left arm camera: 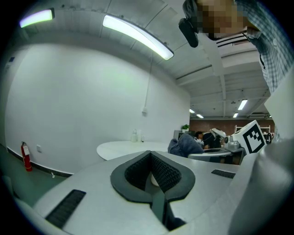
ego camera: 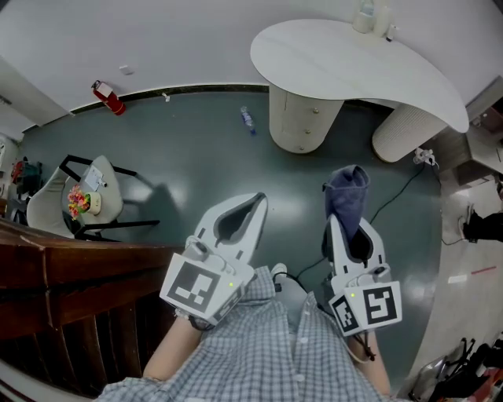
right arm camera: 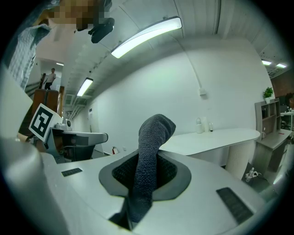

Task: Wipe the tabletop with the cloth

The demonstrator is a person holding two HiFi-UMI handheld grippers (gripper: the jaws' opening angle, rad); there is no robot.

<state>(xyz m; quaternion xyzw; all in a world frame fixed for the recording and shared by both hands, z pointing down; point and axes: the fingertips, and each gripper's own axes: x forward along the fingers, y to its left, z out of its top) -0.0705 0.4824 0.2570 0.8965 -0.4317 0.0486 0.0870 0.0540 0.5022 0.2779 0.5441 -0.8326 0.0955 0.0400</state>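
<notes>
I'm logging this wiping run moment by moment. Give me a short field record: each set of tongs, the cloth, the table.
left tongs: shut, nothing between them
right tongs: shut on cloth
cloth: dark, sticks out past the tips, held in the air
table: white curved top, ahead, cloth not touching it
wiping: not yet begun

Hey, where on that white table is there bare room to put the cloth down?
The white tabletop is bare nearly everywhere: the rounded left end over the round pedestal and the long near side running to the narrow right tip are both free. The only crowded spot is the far edge, where a few small bottles stand together.
</notes>
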